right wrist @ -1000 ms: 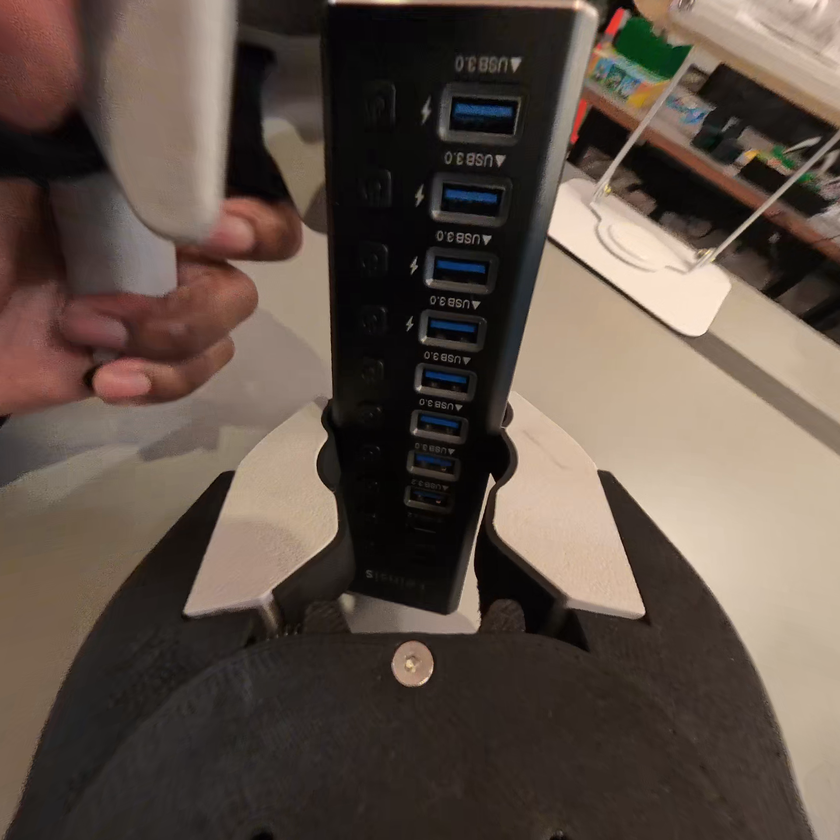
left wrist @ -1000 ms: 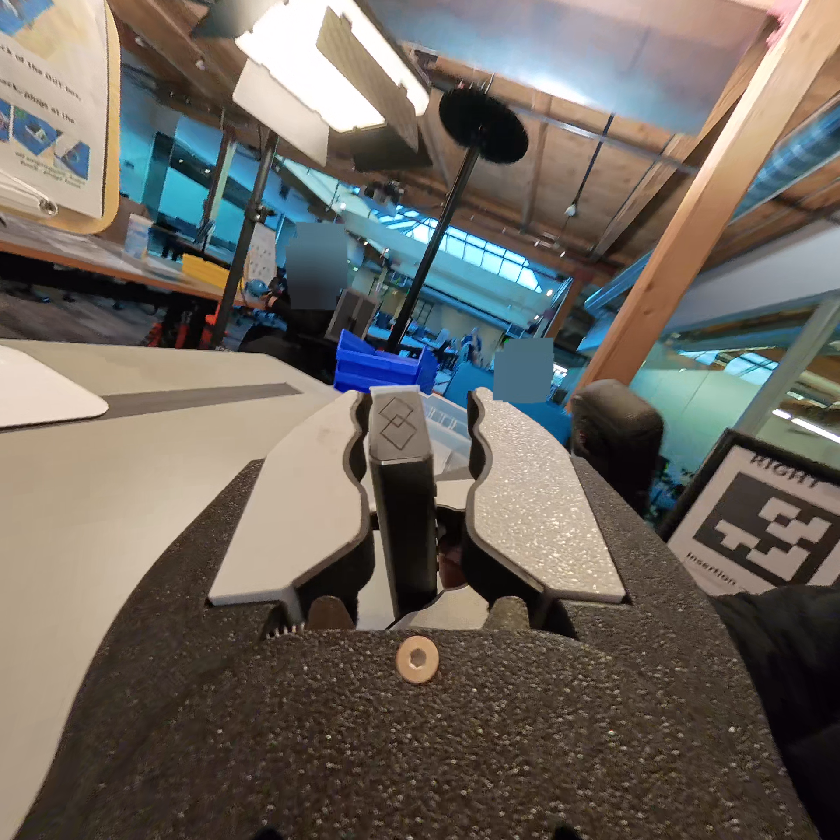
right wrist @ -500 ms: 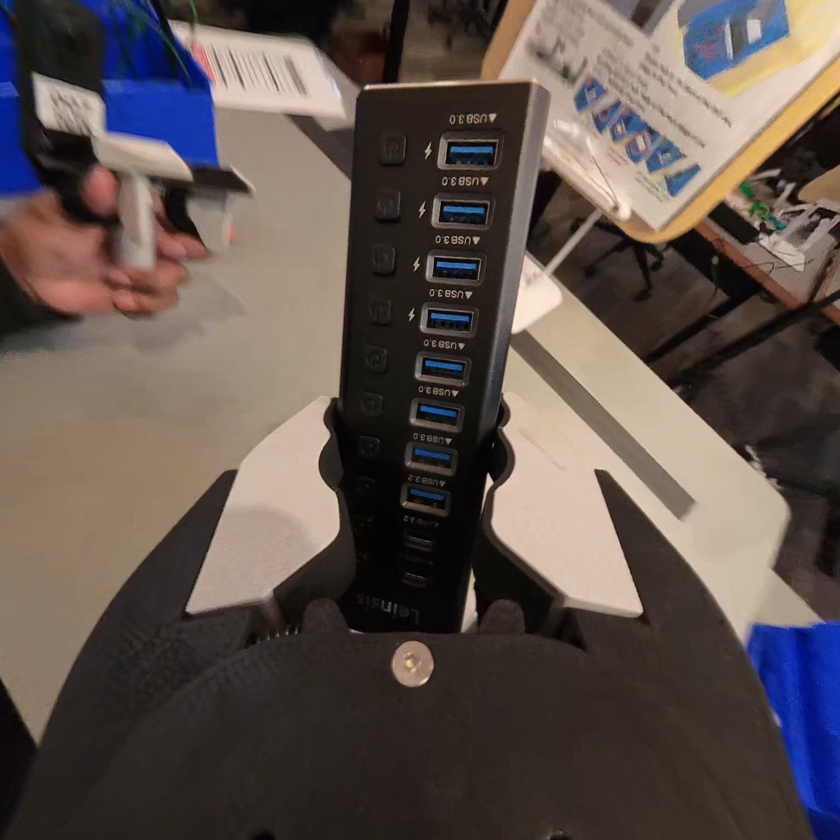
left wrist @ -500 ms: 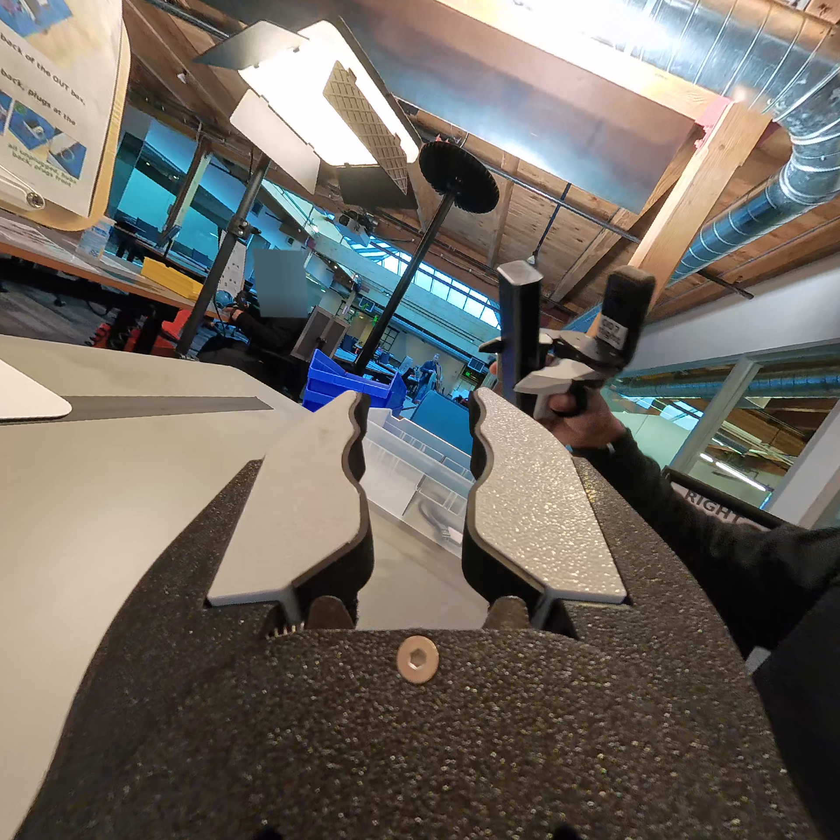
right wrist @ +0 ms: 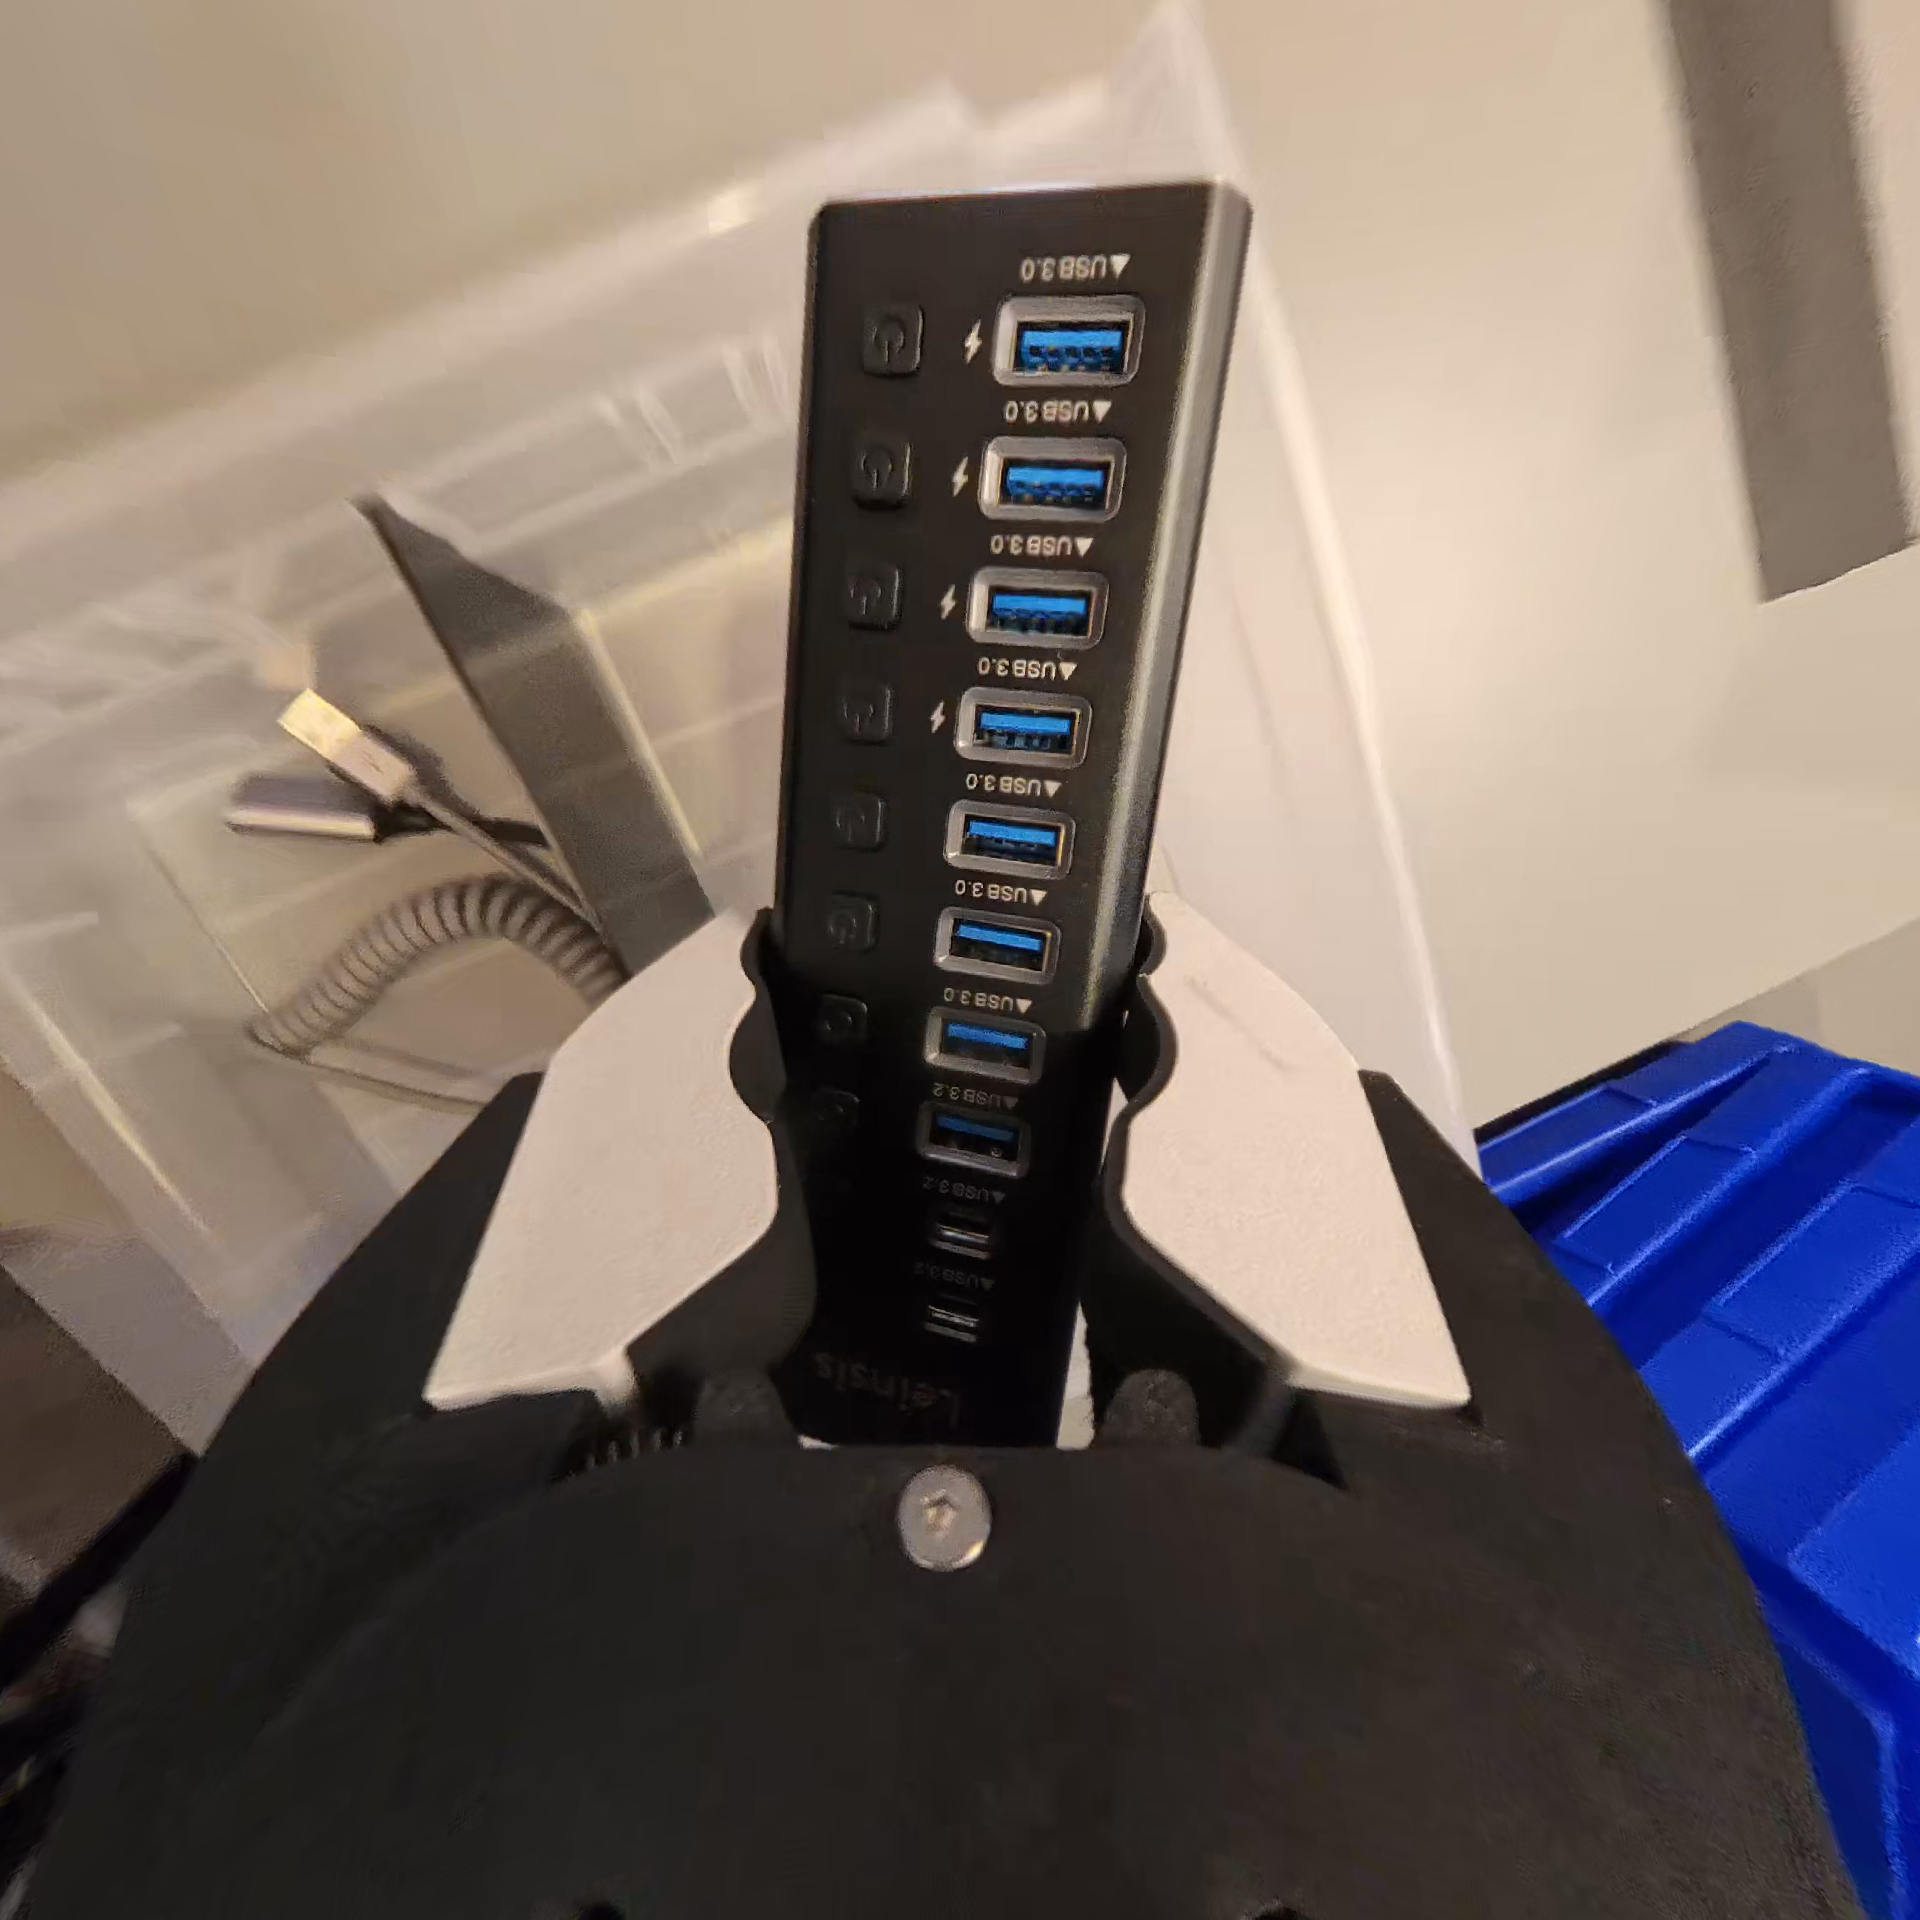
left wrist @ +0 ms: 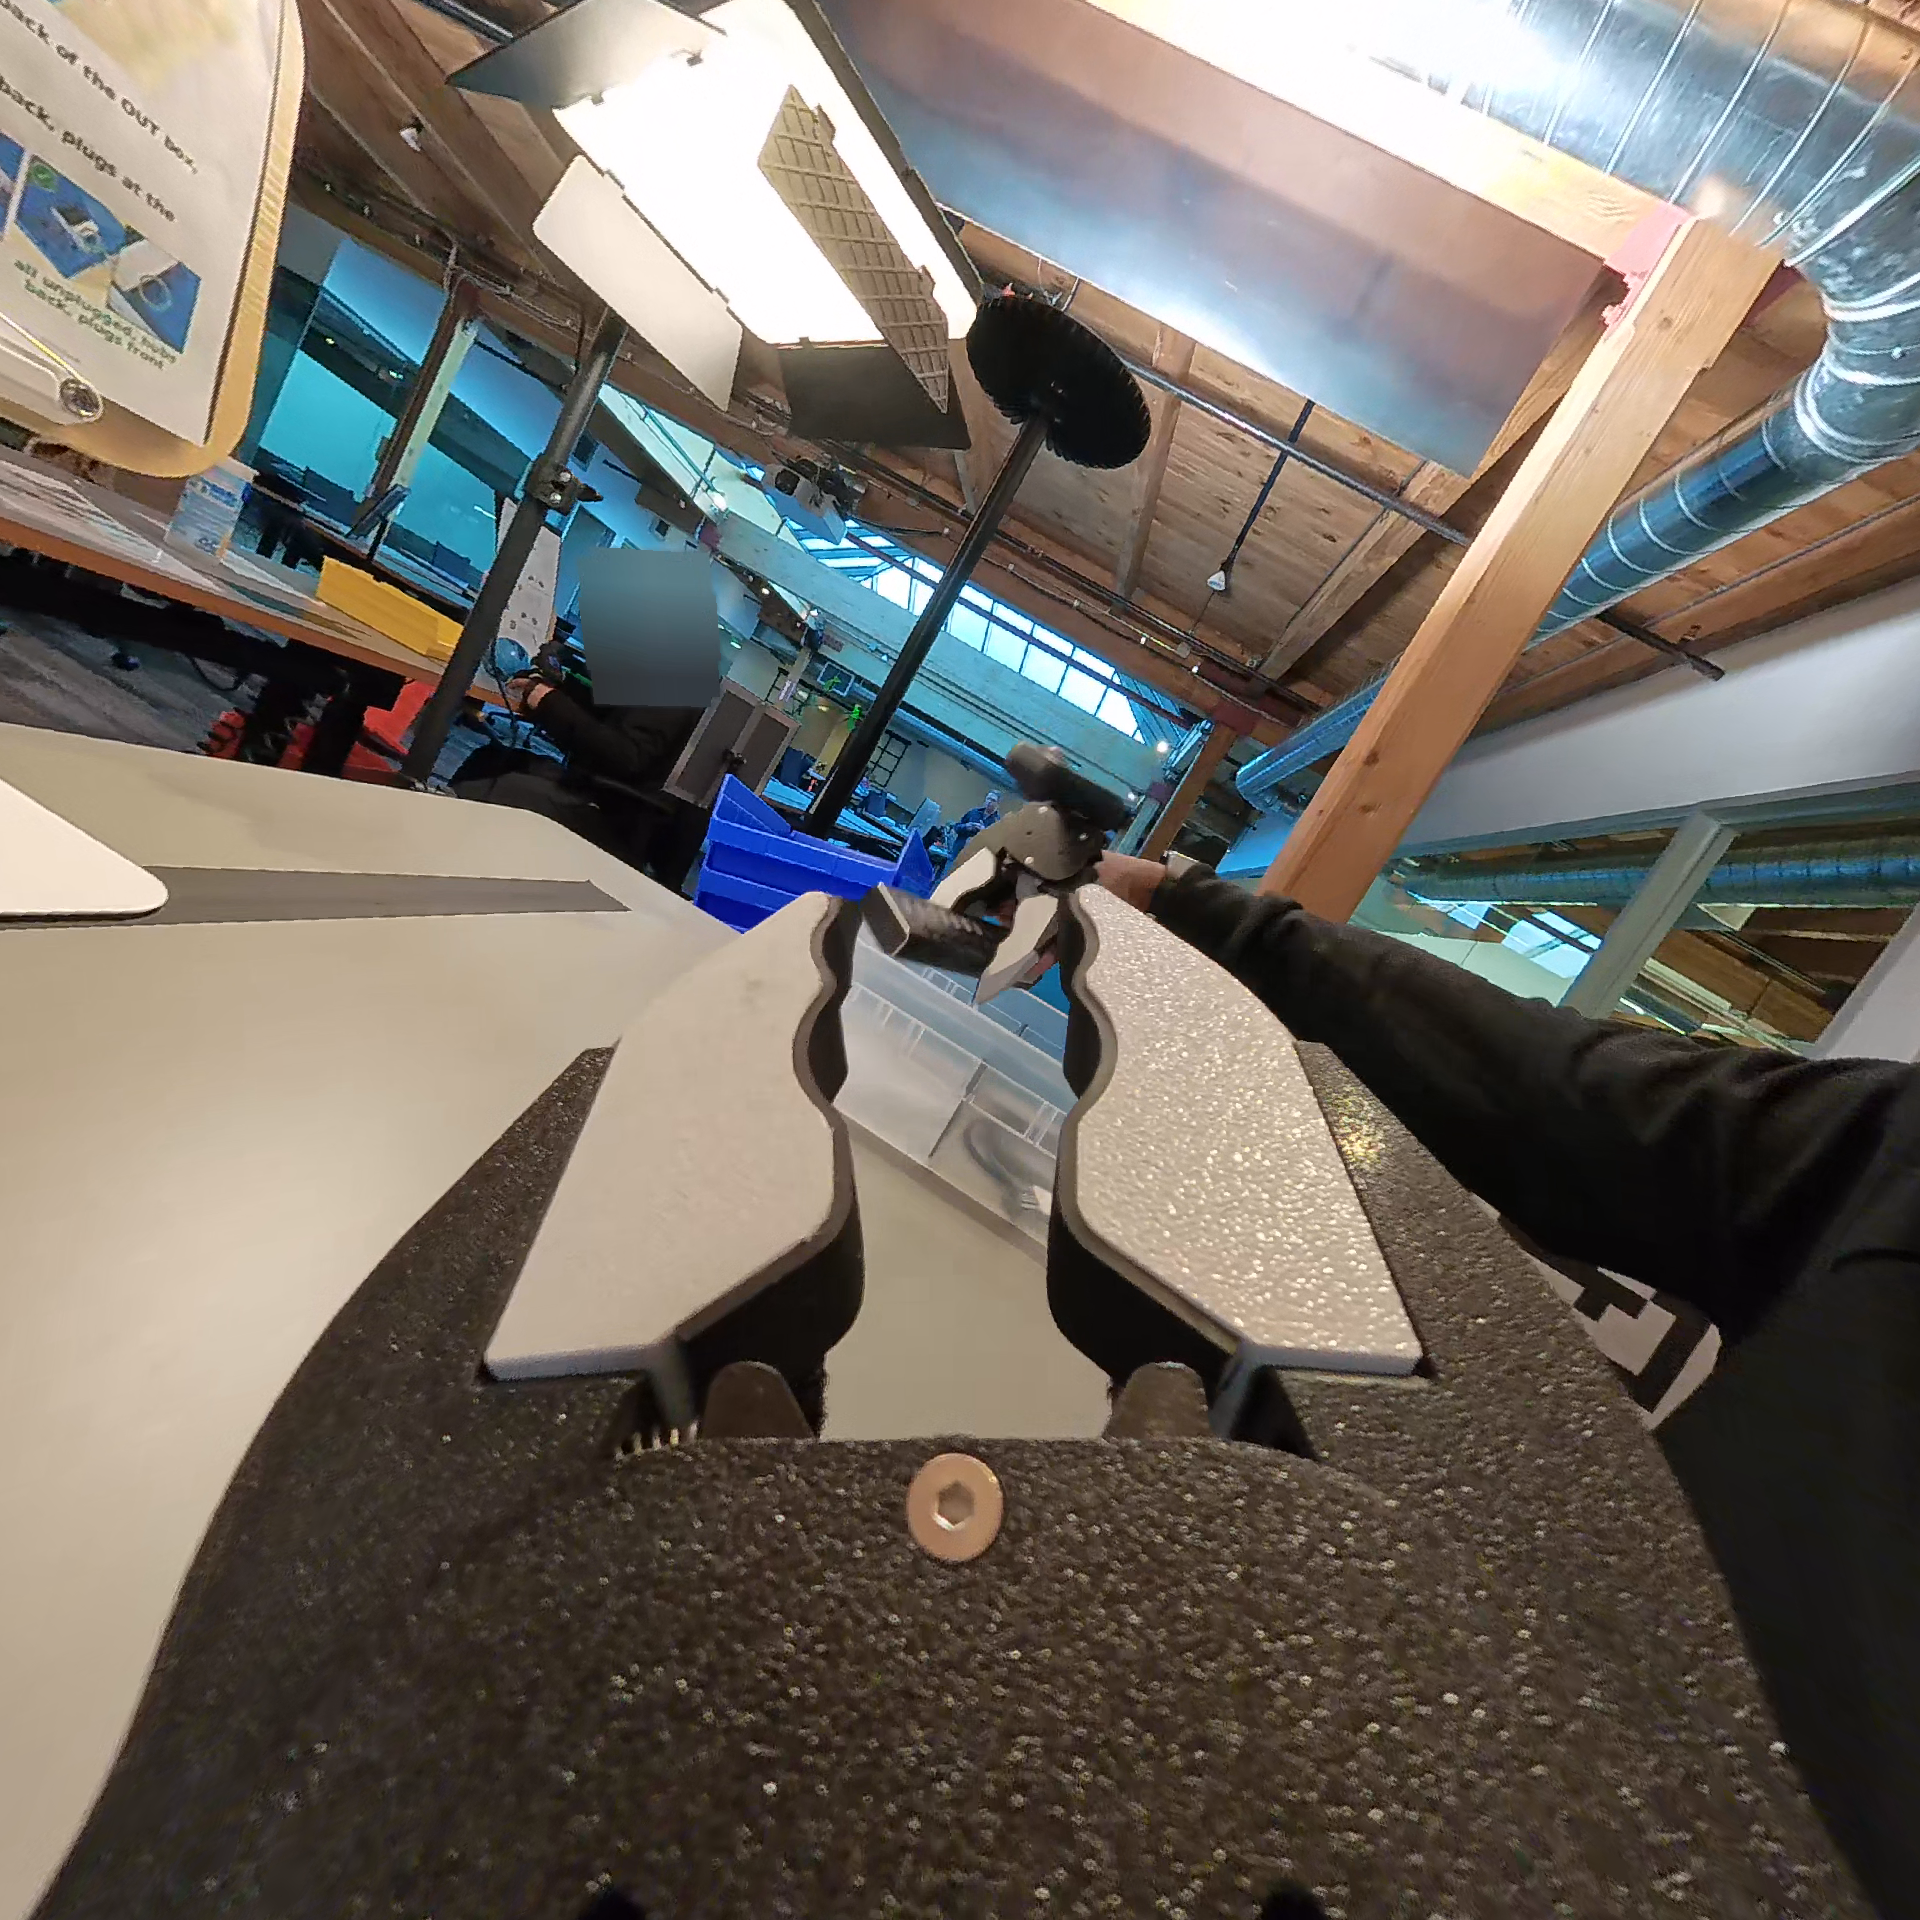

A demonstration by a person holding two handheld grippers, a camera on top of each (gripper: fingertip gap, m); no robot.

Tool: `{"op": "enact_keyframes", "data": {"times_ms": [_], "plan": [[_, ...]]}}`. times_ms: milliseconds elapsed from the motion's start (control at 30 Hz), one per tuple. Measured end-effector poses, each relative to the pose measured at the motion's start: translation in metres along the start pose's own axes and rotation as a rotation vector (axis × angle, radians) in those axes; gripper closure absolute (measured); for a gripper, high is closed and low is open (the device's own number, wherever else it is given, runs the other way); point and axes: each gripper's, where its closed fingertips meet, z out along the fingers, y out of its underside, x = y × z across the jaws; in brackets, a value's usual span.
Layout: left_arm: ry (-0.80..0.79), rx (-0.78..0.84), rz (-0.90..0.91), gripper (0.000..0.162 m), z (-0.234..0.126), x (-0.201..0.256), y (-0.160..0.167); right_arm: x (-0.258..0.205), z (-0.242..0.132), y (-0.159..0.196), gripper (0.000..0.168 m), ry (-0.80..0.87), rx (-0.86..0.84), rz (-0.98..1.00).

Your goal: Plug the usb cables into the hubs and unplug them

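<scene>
My right gripper (right wrist: 951,935) is shut on a black USB hub (right wrist: 1018,675) with a row of blue ports, held upright over a clear plastic bin (right wrist: 1299,727). In the bin lie a grey hub (right wrist: 551,707), a coiled grey cable (right wrist: 436,956) and loose USB plugs (right wrist: 343,748). My left gripper (left wrist: 951,925) is open and empty, low over the grey table (left wrist: 260,1091). In the left wrist view the right gripper (left wrist: 1029,862) shows far ahead, tipping the black hub (left wrist: 930,935) down over the clear bin (left wrist: 935,1060).
Blue bins stand behind the clear bin (left wrist: 790,862) and at the right of the right wrist view (right wrist: 1714,1299). A white pad (left wrist: 62,873) lies at the table's left. A black sleeve (left wrist: 1558,1122) crosses the right side. A lamp stand (left wrist: 914,644) rises behind.
The black hub stood between my left fingers a second ago; the right gripper has carried it away and now tilts it over the clear bin. The left gripper is empty.
</scene>
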Motion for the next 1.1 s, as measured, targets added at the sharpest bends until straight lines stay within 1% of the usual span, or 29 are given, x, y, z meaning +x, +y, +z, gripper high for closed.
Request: {"op": "enact_keyframes", "data": {"times_ms": [100, 200, 300, 367, 500, 600, 700, 733, 800, 900, 1000, 1100], "plan": [[-0.005, -0.002, -0.009, 0.124, -0.001, -0.004, 0.001, 0.002, 0.028, 0.019, 0.105, -0.057, -0.189, -0.075], [-0.012, -0.006, -0.008, 0.124, -0.001, -0.007, 0.001, -0.002, 0.051, 0.032, 0.105, -0.095, -0.331, -0.171], [-0.02, -0.01, -0.002, 0.124, -0.002, -0.009, 0.001, -0.006, 0.071, 0.038, 0.105, -0.117, -0.407, -0.235], [-0.026, -0.01, -0.001, 0.124, -0.003, -0.01, 0.0, -0.004, 0.082, 0.042, 0.105, -0.1, -0.439, -0.27], [-0.024, -0.011, -0.01, 0.124, -0.004, -0.011, -0.001, 0.011, 0.08, 0.041, 0.11, -0.001, -0.468, -0.295], [-0.015, -0.019, -0.015, 0.124, -0.003, -0.009, -0.001, 0.014, 0.07, 0.042, 0.105, 0.033, -0.495, -0.307], [-0.019, -0.027, -0.008, 0.124, -0.002, -0.009, -0.001, 0.017, 0.05, 0.037, 0.099, 0.082, -0.477, -0.274], [-0.028, -0.035, 0.001, 0.124, -0.002, -0.009, 0.0, 0.017, 0.041, 0.029, 0.099, 0.102, -0.434, -0.25], [-0.056, -0.063, 0.028, 0.123, -0.001, -0.011, 0.004, 0.01, 0.023, 0.001, 0.098, 0.134, -0.284, -0.189], [-0.12, -0.126, 0.078, 0.12, 0.001, -0.018, 0.012, -0.013, -0.007, -0.064, 0.098, 0.171, 0.02, -0.075], [-0.186, -0.183, 0.125, 0.115, 0.002, -0.026, 0.02, -0.056, -0.033, -0.139, 0.106, 0.162, 0.358, 0.085], [-0.241, -0.201, 0.171, 0.113, 0.0, -0.032, 0.022, -0.112, -0.047, -0.201, 0.11, 0.065, 0.667, 0.304]]}}
